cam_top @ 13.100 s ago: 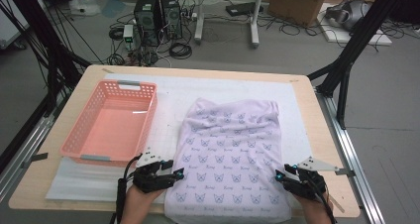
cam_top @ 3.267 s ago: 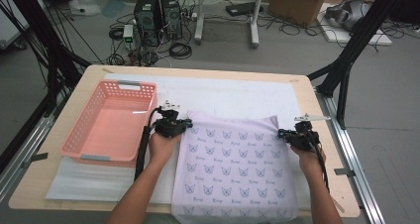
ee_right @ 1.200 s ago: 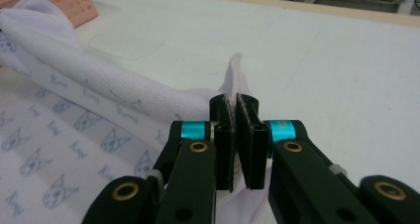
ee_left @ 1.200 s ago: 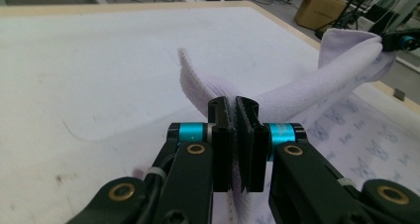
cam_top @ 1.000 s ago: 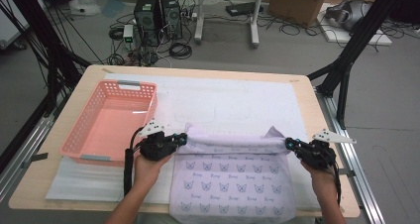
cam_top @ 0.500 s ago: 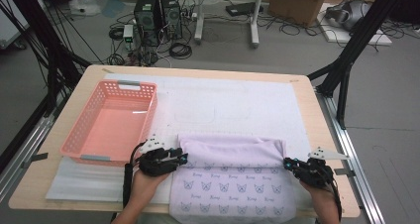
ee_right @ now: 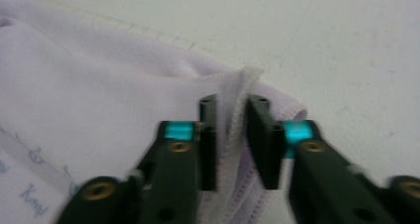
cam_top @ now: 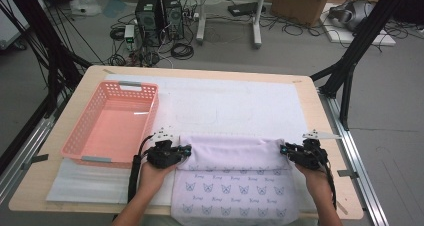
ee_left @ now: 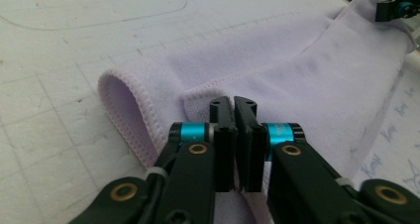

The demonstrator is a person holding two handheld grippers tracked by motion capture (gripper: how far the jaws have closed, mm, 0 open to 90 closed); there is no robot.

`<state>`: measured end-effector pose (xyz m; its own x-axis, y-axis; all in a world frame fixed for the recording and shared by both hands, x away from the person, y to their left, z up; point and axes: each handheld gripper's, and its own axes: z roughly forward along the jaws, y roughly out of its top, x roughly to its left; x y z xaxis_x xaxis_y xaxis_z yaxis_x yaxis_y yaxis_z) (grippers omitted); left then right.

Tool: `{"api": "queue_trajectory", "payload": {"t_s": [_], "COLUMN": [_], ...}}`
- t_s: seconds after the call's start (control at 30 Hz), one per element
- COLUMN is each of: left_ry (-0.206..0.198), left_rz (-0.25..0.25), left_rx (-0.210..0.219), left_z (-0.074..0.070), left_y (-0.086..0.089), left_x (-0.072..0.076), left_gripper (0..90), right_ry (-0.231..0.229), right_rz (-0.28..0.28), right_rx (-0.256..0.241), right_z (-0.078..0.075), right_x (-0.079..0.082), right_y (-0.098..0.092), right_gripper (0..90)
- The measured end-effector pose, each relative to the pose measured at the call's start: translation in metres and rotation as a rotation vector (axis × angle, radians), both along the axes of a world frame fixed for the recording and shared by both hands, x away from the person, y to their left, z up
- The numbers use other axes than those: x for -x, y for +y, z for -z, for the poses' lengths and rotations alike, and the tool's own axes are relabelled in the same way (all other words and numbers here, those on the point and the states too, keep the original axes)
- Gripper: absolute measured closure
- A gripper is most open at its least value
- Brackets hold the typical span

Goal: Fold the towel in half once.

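Observation:
A lavender cloth [cam_top: 235, 188] with a butterfly print lies at the table's near edge. Its far part is folded back toward me as a plain band [cam_top: 230, 152]. My left gripper [cam_top: 187, 149] pinches the band's left corner. In the left gripper view the jaws [ee_left: 233, 103] stand almost together on the hemmed cloth [ee_left: 297, 70]. My right gripper [cam_top: 284, 149] holds the band's right corner. In the right gripper view, which is blurred, the white hem is bunched between the jaws [ee_right: 233, 105] over the cloth [ee_right: 99, 70]. The right gripper's tip [ee_left: 396, 8] shows far off in the left gripper view.
A pink plastic basket [cam_top: 139, 87] stands to the left of the cloth, close beside my left hand. A white mat [cam_top: 240, 101] covers the table beyond the fold. Computers and cables lie on the floor behind the table.
Both grippers have pulled the cloth's far edge toward me from the middle of the table, folding it over the near part. The printed area left showing has shrunk.

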<state>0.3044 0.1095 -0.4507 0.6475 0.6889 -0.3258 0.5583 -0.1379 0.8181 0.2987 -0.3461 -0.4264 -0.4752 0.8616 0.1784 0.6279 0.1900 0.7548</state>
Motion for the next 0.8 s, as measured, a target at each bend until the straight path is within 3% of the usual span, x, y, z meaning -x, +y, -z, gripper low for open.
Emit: {"api": "queue_trajectory", "payload": {"t_s": [0.1,0.33,0.63,0.8], "left_ry": [-0.023,-0.069,-0.071,-0.072], "left_rz": [0.013,0.017,0.034,0.051], "left_rx": [0.022,0.065,0.074,0.081], "left_z": [-0.006,-0.016,-0.017,-0.018], "left_y": [0.006,0.019,0.028,0.034], "left_x": [0.007,0.031,0.056,0.073], "left_gripper": [87.4,87.4,87.4,87.5], "right_ry": [-0.022,-0.100,-0.071,-0.077], "right_rz": [-0.005,-0.046,-0.056,-0.079], "right_rx": [-0.012,-0.066,-0.081,-0.080], "right_z": [-0.001,-0.010,-0.001,-0.003], "right_x": [0.010,0.052,0.082,0.100], "right_y": [-0.003,-0.014,-0.022,-0.023], "right_gripper": [86.7,86.6,86.7,86.7]}}
